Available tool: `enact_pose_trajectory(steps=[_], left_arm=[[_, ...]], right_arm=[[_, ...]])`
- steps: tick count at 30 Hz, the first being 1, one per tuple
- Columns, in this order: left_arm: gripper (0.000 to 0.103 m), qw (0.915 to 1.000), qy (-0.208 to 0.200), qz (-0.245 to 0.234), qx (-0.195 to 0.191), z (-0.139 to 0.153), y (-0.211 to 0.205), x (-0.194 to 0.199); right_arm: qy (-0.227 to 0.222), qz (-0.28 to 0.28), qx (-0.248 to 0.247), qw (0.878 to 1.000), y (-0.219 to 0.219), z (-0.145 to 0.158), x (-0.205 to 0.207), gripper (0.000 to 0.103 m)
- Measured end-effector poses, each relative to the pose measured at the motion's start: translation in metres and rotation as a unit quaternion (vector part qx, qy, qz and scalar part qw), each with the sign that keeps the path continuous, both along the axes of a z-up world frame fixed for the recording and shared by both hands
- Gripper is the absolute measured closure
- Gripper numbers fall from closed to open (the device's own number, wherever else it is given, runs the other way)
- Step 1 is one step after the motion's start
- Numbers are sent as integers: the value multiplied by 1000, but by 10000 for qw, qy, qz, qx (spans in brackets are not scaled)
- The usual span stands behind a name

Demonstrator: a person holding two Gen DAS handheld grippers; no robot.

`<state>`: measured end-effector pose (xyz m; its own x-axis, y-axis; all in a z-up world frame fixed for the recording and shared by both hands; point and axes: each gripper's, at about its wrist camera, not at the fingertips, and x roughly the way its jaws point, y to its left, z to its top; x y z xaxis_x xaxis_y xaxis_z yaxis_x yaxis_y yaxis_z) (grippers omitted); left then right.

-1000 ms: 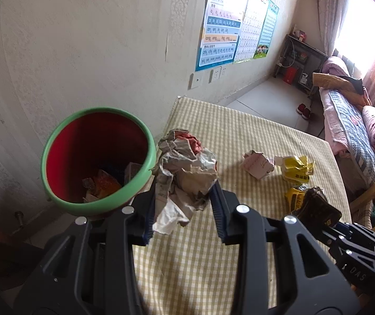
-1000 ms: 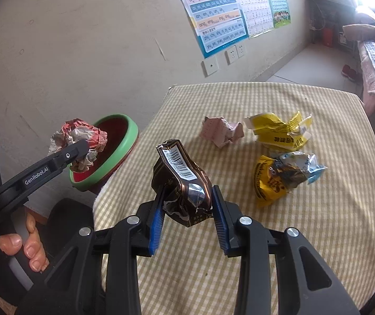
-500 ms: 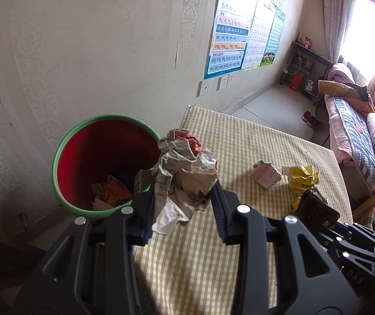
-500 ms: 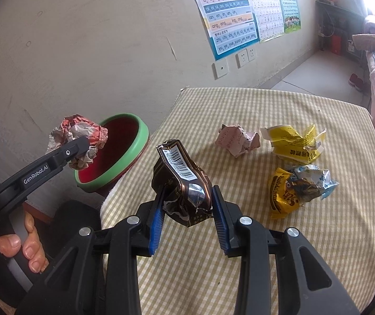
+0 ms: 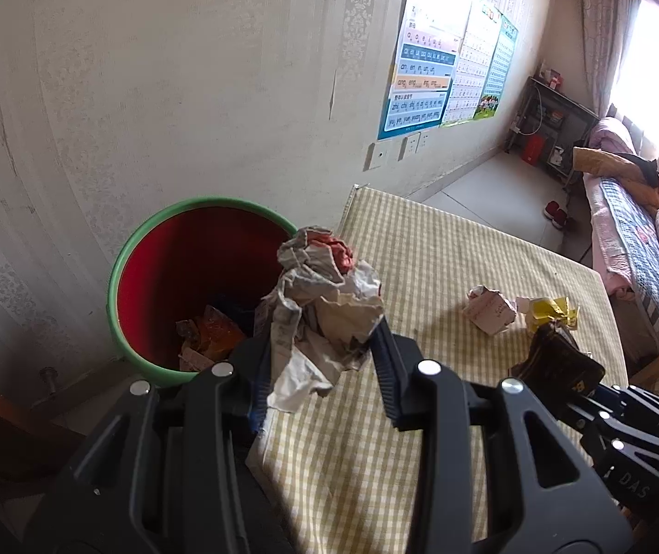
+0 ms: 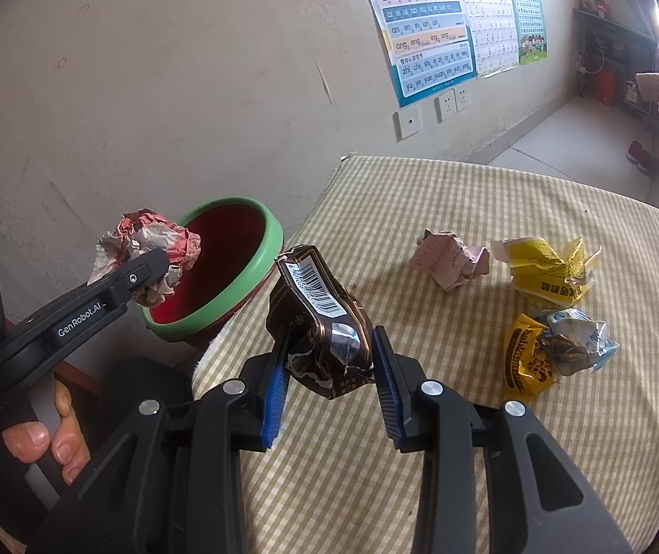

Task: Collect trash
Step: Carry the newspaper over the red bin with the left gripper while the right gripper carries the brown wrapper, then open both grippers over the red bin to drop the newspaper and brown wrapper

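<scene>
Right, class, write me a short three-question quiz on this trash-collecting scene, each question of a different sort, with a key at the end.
1. True or false: the left gripper is clamped on a crumpled paper wad.
2. What does the right gripper hold? A) a yellow wrapper B) a dark brown carton with a barcode C) nothing
3. How many pieces of trash lie on the checked tablecloth, not counting what is held?

Key
1. True.
2. B, the dark brown carton.
3. Three: the pink paper ball, the yellow wrapper and the yellow and blue packet. The red bin stands beside the table.
</scene>
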<state>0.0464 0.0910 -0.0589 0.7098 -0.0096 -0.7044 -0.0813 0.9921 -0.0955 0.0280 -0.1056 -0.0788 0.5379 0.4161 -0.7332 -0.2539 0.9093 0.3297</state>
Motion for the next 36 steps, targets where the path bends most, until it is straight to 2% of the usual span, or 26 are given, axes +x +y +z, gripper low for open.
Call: enact_pose_trajectory(steps=[12,19,24,33,36], left_arm=[[67,9999,41,142,7,-3,11,3],[67,9992,137,368,25,-10,32,4],[65,9983,218,543,11,-16,49,8],[65,9965,249,792,52,-20,85,24],[65,9957,321,865,-103,-23,103,38]], right_arm=[[44,99,11,9999,14,-2,10,69],[260,326,20,9991,39,-17,9,68],[257,482,-15,9985,56,-17,14,68],[-85,658,52,9978,92,0,49,68],[-21,718,204,9972,110,2,70,68]])
